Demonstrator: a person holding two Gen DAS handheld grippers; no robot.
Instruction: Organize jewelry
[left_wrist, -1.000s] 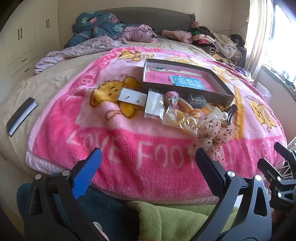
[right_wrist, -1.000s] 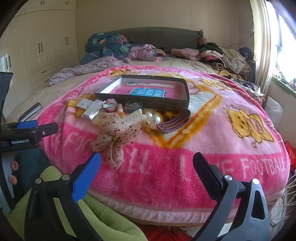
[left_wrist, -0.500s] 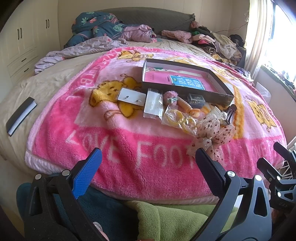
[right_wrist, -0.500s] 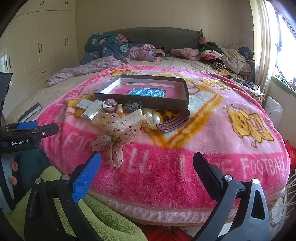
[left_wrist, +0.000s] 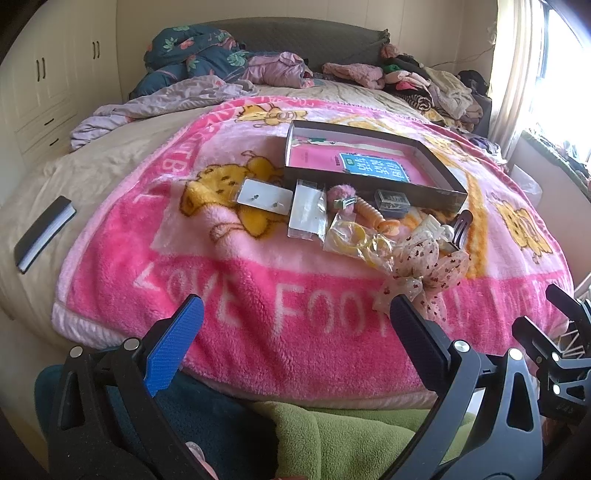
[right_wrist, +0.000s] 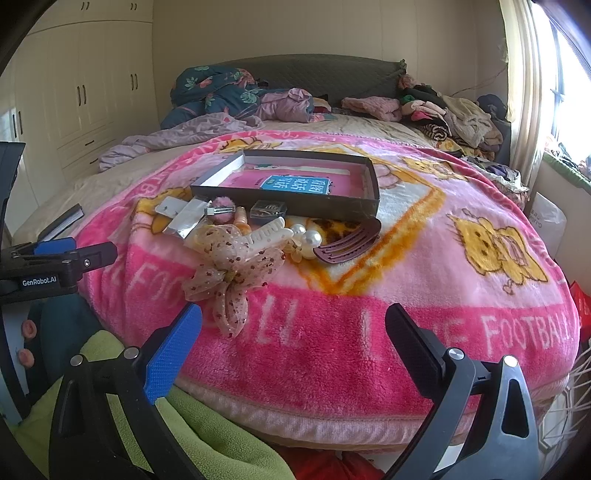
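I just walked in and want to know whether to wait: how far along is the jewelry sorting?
Barely started. Done: nothing; the box holds only its printed liner. In hand: nothing; the left gripper and right gripper hang open short of the pile. Left: the floral bow, pearls, comb, earring card and other pieces lie outside it.

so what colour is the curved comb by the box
Dark maroon comb, lying beside the box; clearest in the right wrist view.

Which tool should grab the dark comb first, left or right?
Right, probably. The dark comb lies open on the right edge of the pile, nearer the right tool. From the left tool the bow mostly hides it. Both are open and empty.
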